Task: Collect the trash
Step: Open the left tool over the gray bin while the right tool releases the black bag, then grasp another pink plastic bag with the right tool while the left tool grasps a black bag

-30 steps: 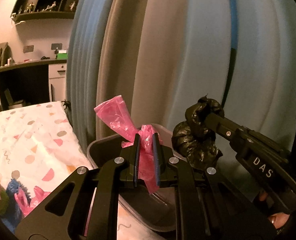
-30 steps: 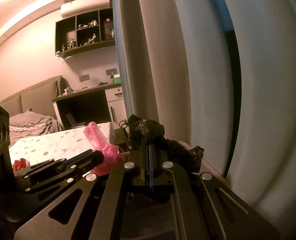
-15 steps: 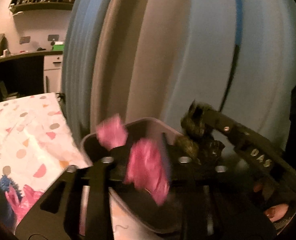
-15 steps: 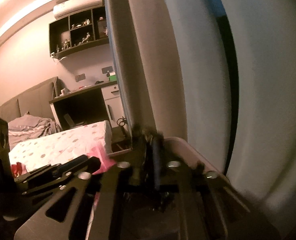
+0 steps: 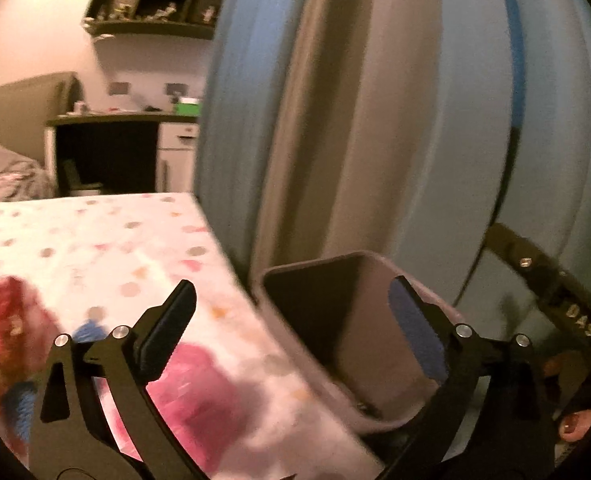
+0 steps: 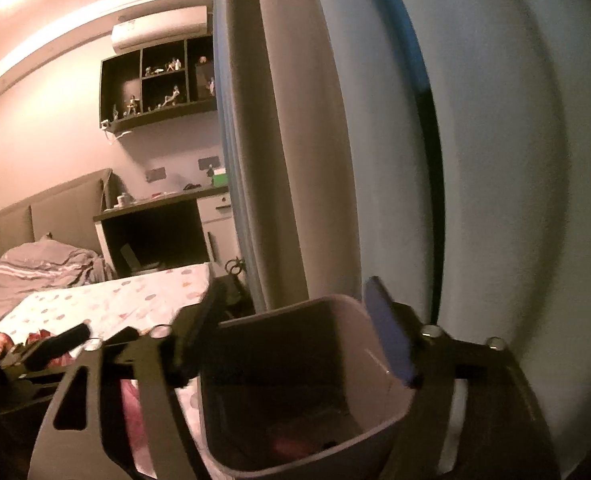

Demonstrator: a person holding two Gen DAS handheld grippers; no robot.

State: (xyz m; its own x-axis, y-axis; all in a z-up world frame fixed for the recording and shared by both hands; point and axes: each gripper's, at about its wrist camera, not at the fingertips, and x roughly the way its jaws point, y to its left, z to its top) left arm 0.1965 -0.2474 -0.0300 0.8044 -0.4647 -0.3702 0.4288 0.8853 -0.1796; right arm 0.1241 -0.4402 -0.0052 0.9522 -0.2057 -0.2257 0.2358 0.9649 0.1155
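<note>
A grey trash bin (image 5: 359,268) stands beside the bed, against the curtain. It also shows in the right wrist view (image 6: 351,308), with something pink (image 6: 291,446) dimly visible at its bottom. My left gripper (image 5: 295,328) is open and empty above the bin's left rim. My right gripper (image 6: 295,328) is open and empty directly over the bin's mouth; its arm (image 5: 551,288) shows at the right of the left wrist view. More trash lies on the bed: a pink bag (image 5: 199,392) and a red piece (image 5: 11,312).
The bed with a dotted sheet (image 5: 95,248) fills the left. A blue-and-beige curtain (image 5: 375,120) hangs behind the bin. A desk (image 6: 155,224) and wall shelves (image 6: 159,84) stand at the far wall.
Both grippers opened. The pink bag left my left gripper and the black bag left my right gripper, and both dropped out of sight toward the bin.
</note>
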